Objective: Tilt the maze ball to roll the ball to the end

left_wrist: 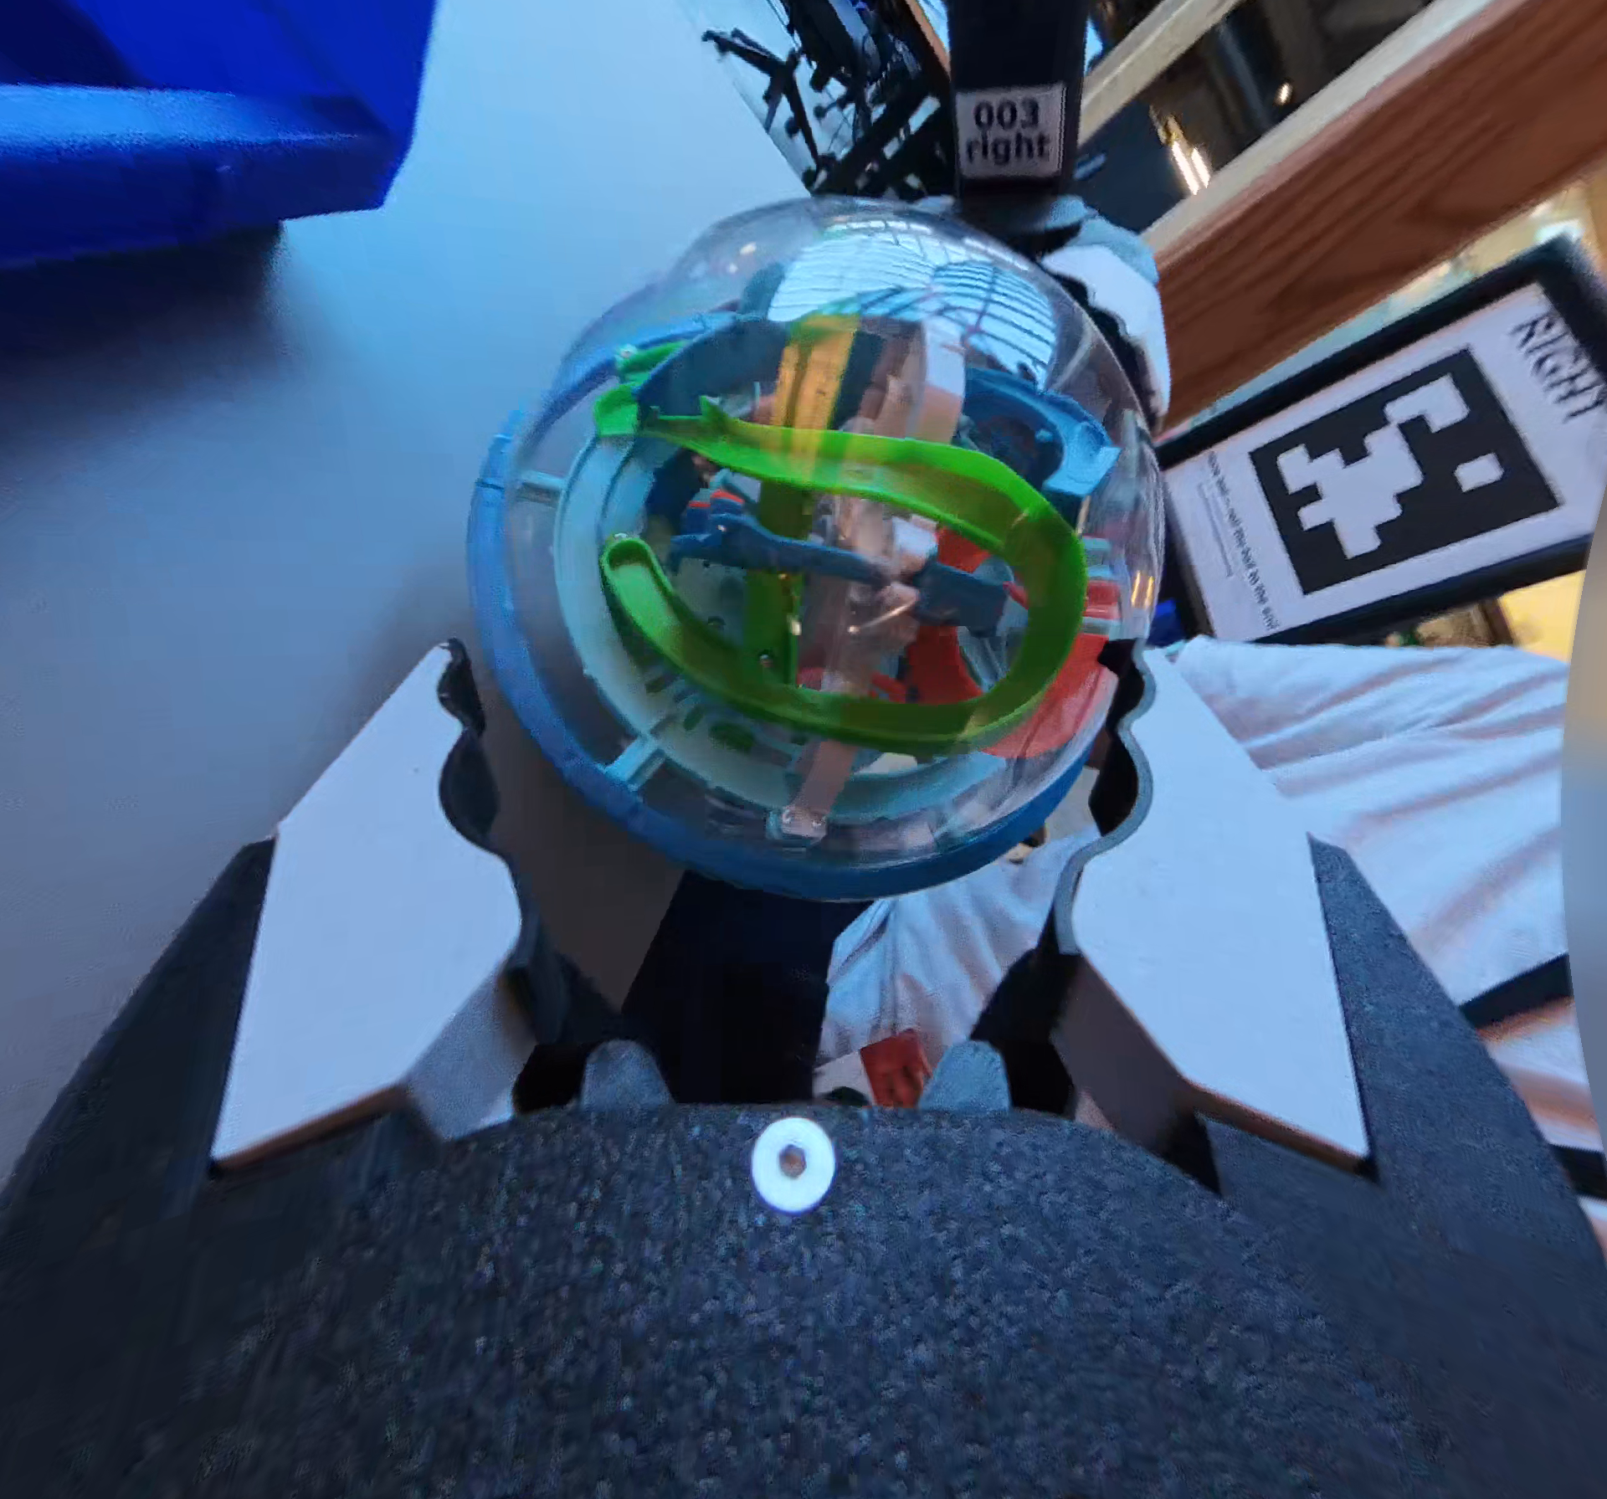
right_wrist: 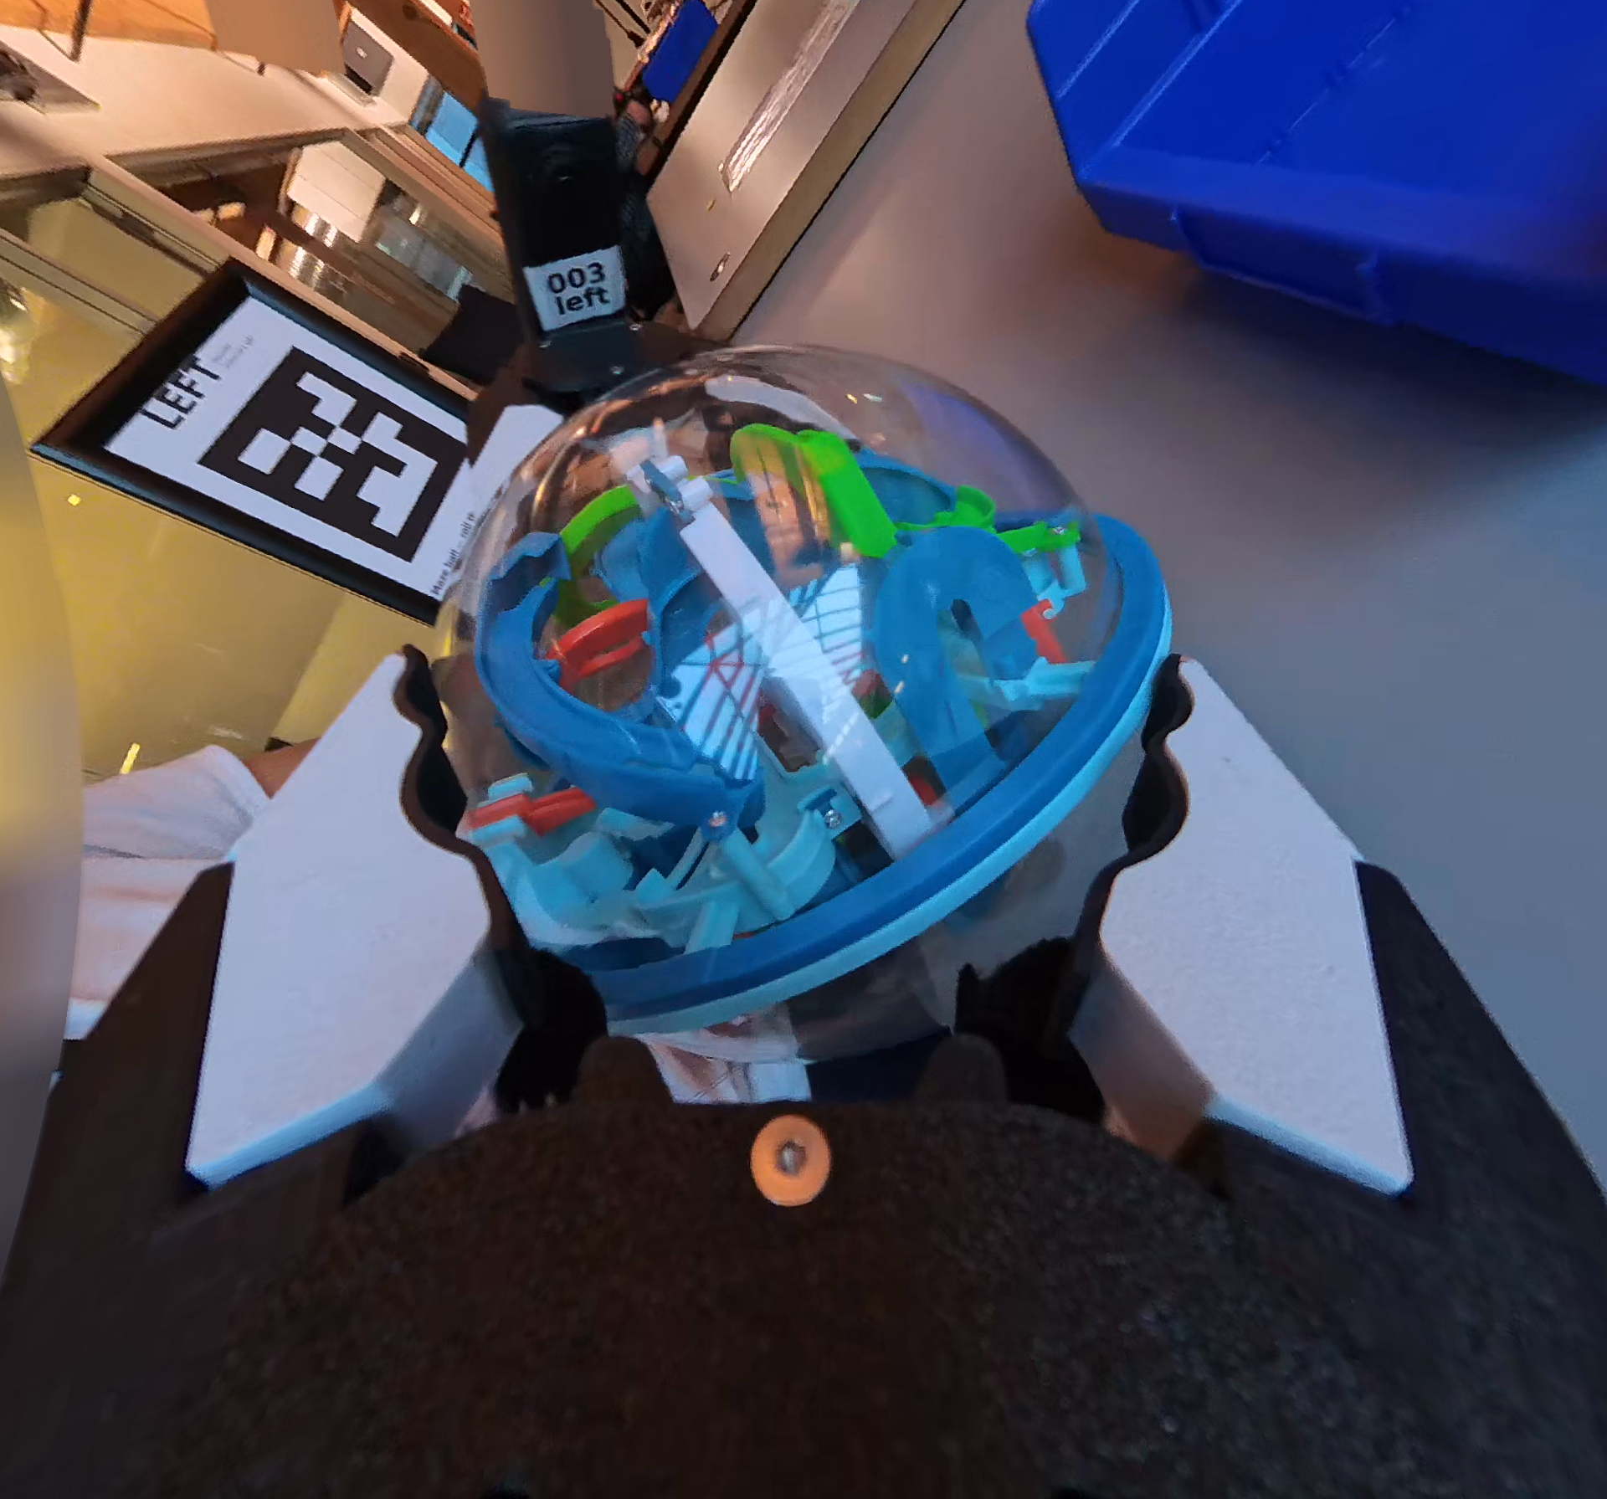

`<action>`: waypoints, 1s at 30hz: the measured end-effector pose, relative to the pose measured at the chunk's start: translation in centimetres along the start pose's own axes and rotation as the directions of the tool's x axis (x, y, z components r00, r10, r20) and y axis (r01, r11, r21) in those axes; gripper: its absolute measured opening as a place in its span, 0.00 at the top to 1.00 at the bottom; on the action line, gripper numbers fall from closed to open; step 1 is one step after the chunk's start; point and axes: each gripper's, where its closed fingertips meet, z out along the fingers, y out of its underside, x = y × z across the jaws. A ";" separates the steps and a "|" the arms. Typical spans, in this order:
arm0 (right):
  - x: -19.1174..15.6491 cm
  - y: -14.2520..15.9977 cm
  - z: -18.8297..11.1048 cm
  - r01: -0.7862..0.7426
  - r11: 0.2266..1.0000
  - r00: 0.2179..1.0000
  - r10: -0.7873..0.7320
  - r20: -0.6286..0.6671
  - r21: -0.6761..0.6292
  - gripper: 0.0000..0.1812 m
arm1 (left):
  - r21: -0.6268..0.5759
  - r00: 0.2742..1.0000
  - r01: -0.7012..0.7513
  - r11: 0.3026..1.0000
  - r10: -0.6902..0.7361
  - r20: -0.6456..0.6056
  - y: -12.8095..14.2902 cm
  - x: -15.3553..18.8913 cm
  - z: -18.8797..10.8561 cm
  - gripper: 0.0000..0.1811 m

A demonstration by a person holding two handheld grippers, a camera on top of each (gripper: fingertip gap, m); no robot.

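The maze ball (left_wrist: 817, 553) is a clear sphere with a blue rim and green, blue and red tracks inside. It is held in the air above the grey table (left_wrist: 217, 588), tilted. My left gripper (left_wrist: 791, 675) is shut on it, with a finger on each side of the rim. My right gripper (right_wrist: 796, 675) is shut on the opposite side of the maze ball (right_wrist: 809, 718). Each gripper shows behind the sphere in the other's view: the right one (left_wrist: 1017, 66) and the left one (right_wrist: 565, 240). I cannot pick out the small ball inside.
A blue plastic bin (left_wrist: 174, 66) stands on the table (right_wrist: 1304, 588) close by and also shows in the right wrist view (right_wrist: 1348, 109). A framed black-and-white marker sign (left_wrist: 1391, 457) (right_wrist: 287, 448) and wooden shelving (left_wrist: 1348, 153) stand beyond the table edge. White cloth (left_wrist: 1391, 805) lies below.
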 end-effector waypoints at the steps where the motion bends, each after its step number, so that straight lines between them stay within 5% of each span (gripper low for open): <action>1: -0.2 0.0 0.2 0.015 1.000 1.000 -0.015 -0.009 -0.003 0.16 | 0.010 0.999 -0.042 0.999 0.042 0.013 0.1 0.3 0.1 0.22; 7: -1.7 0.2 1.2 0.122 0.992 0.992 -0.122 -0.007 0.022 0.19 | -0.118 0.966 -0.254 0.960 0.259 0.027 3.9 1.0 1.6 0.12; 13: -2.1 -0.2 1.7 0.258 0.966 0.965 -0.257 -0.046 0.008 0.17 | -0.094 0.934 -0.347 0.933 0.353 0.060 3.9 0.4 1.7 0.13; 19: -2.6 -0.7 -0.2 0.451 0.890 0.887 -0.440 -0.139 0.061 0.16 | -0.051 0.924 -0.375 0.926 0.378 0.061 3.9 -0.1 1.7 0.19; 24: -0.8 2.9 -1.3 0.373 0.926 0.907 -0.376 -0.190 -0.056 0.15 | -0.035 0.938 -0.345 0.938 0.346 0.018 4.0 -0.2 2.7 0.21; 28: -0.3 4.0 -3.0 0.405 0.910 0.856 -0.413 -0.311 -0.092 0.15 | -0.028 0.939 -0.342 0.939 0.343 0.013 4.1 -0.2 3.0 0.31; 30: 0.0 4.2 -2.7 0.418 0.905 0.841 -0.419 -0.341 -0.079 0.15 | -0.021 0.938 -0.346 0.938 0.347 0.003 4.1 0.2 3.5 0.29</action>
